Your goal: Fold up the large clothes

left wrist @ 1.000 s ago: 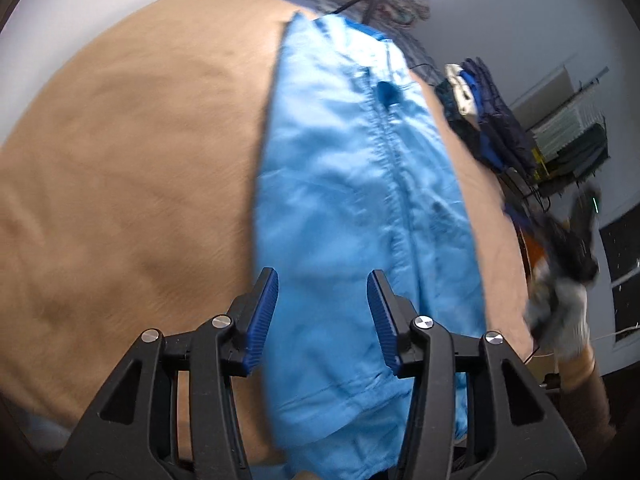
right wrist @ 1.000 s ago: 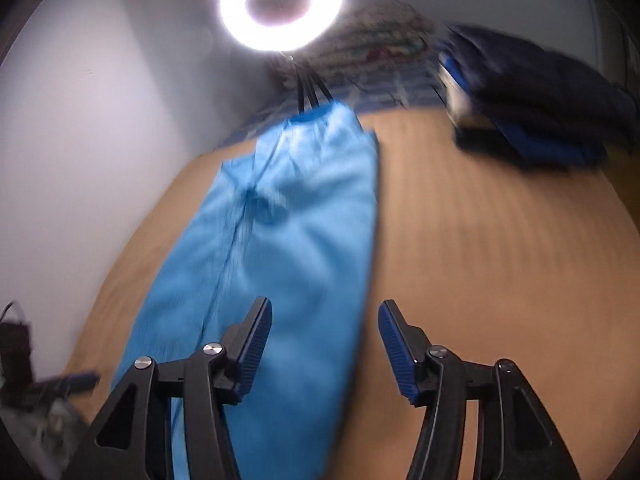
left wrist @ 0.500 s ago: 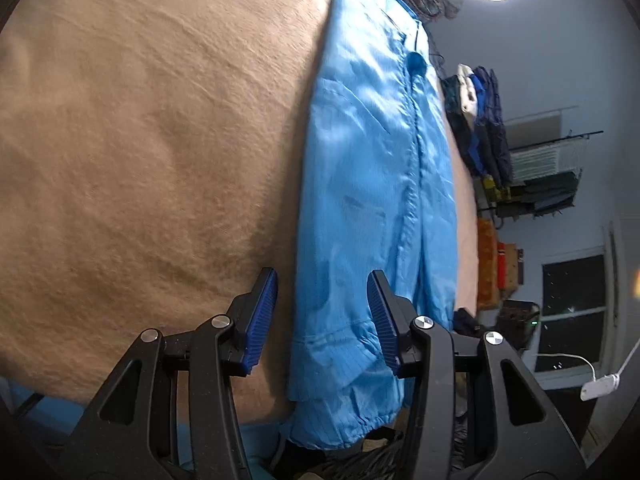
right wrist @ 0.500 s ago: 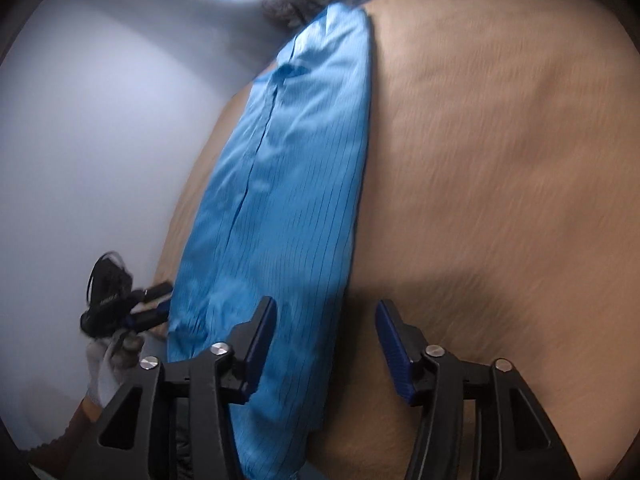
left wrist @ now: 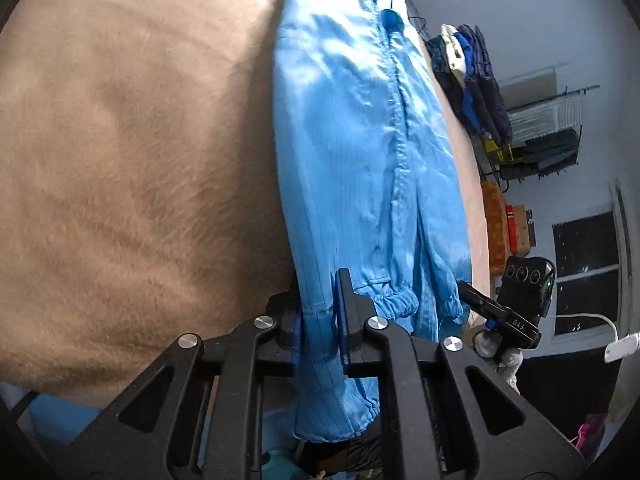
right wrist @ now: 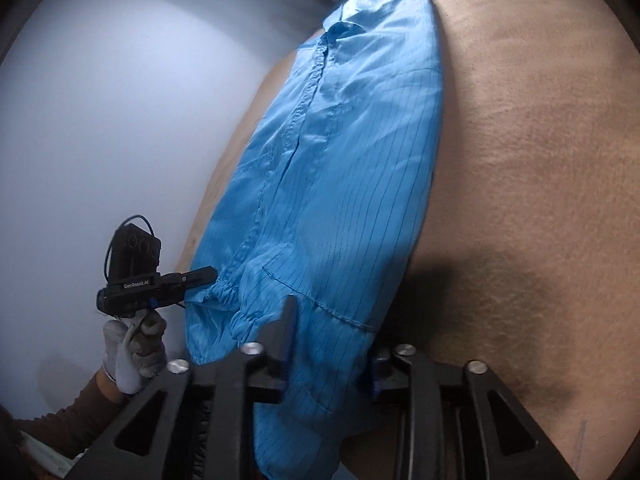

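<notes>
Your left gripper [left wrist: 319,318] was closing, its blue pads nipping the near hem of the blue garment [left wrist: 360,152], which lay folded lengthwise in a long strip on the tan blanket [left wrist: 132,168] and hung over its near edge. Your right gripper [right wrist: 330,344] was closing too, its jaws straddling the opposite corner of that hem; whether the pads pressed the cloth you couldn't tell. Your gloved left hand [right wrist: 134,346] showed beside the garment.
</notes>
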`<action>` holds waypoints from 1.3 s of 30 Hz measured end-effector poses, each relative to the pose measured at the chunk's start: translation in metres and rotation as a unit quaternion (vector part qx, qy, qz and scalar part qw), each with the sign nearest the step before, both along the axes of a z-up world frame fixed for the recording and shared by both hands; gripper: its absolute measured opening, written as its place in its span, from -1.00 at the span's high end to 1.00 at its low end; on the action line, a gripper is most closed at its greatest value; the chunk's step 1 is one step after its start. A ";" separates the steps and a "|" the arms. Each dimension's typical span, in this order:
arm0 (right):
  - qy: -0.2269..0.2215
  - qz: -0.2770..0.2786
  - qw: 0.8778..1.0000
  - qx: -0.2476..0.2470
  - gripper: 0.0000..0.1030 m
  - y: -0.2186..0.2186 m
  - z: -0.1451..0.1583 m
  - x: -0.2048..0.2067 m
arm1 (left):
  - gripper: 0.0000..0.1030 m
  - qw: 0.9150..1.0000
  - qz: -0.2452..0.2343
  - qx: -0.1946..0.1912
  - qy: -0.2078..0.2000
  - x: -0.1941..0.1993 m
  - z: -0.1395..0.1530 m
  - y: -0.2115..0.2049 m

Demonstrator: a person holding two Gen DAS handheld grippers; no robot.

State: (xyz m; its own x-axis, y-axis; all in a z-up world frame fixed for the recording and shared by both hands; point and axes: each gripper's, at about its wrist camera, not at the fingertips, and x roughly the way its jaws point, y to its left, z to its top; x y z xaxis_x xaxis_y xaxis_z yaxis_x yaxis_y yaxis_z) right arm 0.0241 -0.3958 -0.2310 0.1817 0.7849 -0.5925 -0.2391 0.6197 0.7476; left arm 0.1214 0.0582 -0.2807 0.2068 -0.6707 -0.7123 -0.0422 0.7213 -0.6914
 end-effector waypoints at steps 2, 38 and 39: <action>0.007 0.003 1.000 0.015 0.34 0.003 -0.006 0.006 | 0.70 1.000 -0.006 -0.017 0.009 -0.001 -0.006 -0.002; -0.072 -0.037 0.994 0.068 0.95 0.011 0.051 0.111 | 0.92 0.989 0.048 -0.094 -0.103 0.105 0.075 -0.017; -0.072 -0.041 0.994 0.067 0.95 0.011 0.050 0.117 | 0.92 0.989 0.052 -0.091 -0.105 0.111 0.074 -0.017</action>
State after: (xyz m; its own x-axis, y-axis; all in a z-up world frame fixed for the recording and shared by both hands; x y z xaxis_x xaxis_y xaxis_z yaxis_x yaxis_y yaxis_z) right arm 0.1411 -0.3853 -0.1814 0.3244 0.8339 -0.4466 -0.3024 0.5388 0.7863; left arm 0.2329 0.0414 -0.2070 0.4112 -0.7513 -0.5162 0.0489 0.5837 -0.8105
